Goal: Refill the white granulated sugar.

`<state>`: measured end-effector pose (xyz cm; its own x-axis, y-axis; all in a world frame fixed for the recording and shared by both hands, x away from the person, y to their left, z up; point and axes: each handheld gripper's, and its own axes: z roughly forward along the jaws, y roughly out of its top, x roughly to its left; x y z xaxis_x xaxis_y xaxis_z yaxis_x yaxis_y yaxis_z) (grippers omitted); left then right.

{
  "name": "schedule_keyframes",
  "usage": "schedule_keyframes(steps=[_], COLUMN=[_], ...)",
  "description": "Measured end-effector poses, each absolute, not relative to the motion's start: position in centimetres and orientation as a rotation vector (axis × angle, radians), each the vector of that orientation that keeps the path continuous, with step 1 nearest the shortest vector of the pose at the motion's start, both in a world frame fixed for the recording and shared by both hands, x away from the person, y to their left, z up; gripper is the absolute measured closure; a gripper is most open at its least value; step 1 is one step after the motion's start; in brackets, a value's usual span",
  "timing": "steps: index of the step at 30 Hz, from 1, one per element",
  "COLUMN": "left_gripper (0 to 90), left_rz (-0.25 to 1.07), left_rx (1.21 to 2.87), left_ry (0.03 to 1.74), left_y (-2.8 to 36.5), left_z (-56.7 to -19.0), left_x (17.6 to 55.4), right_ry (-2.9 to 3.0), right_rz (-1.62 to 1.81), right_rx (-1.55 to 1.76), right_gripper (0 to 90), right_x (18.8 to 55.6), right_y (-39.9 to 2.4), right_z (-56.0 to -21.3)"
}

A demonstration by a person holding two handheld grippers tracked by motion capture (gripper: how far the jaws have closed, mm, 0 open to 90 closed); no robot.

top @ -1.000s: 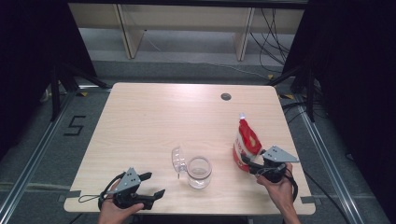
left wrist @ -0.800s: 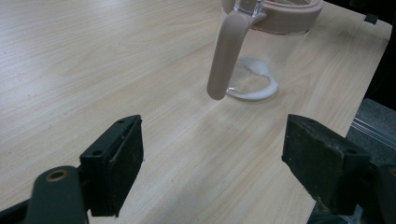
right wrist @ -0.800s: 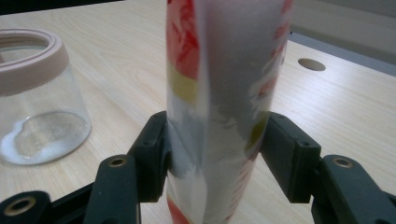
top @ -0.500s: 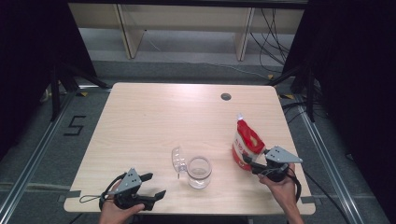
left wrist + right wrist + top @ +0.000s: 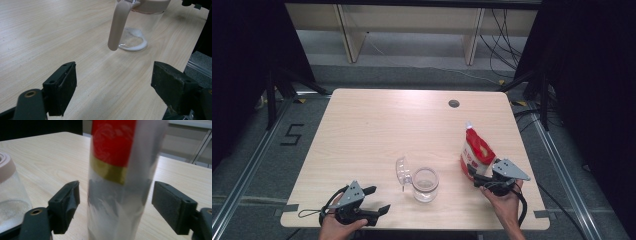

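- One red-and-white plastic pouch with a gold band [image 5: 475,150] stands upright near the right edge of the light wooden table [image 5: 377,130]; the right gripper view shows its clear lower part [image 5: 117,205] between the jaws, with a gap on both sides.
- The right gripper [image 5: 477,176], its jaws spread and just now opening wider, sits against the pouch's near side without pinching it.
- One clear glass jar with a pale pink rim [image 5: 425,184] stands left of the pouch; its flipped-open lid [image 5: 402,171] shows in the high view, and the left gripper view shows white powder on its bottom [image 5: 132,42].
- The left gripper [image 5: 374,200] rests at the near left edge, jaws spread, nothing between them.
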<state>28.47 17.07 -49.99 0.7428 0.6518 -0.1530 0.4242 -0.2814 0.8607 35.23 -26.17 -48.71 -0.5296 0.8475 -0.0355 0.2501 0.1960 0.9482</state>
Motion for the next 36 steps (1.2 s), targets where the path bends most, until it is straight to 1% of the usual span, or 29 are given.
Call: schedule_keyframes(steps=[8,21,31,36], left_gripper=[20.1,20.1,20.1,20.1], left_rz=[0.272,0.275,0.268,0.269], left_rx=[1.923,1.937,1.929,1.930], left_ry=[0.821,0.820,0.813,0.812], left_y=[16.9,16.9,16.9,16.9], left_z=[-50.1,-50.1,-50.1,-50.1], left_x=[28.5,28.5,28.5,28.5], right_ry=[1.881,1.855,1.809,1.818], right_rz=[1.391,1.445,1.482,1.469], right_rx=[0.980,0.953,0.933,0.913], right_gripper=[22.6,32.5,36.5,37.1], right_x=[36.3,36.6,37.0,37.2], right_y=[-25.9,-25.7,-25.4,-25.6], right_z=[-49.0,-49.2,-49.5,-49.6])
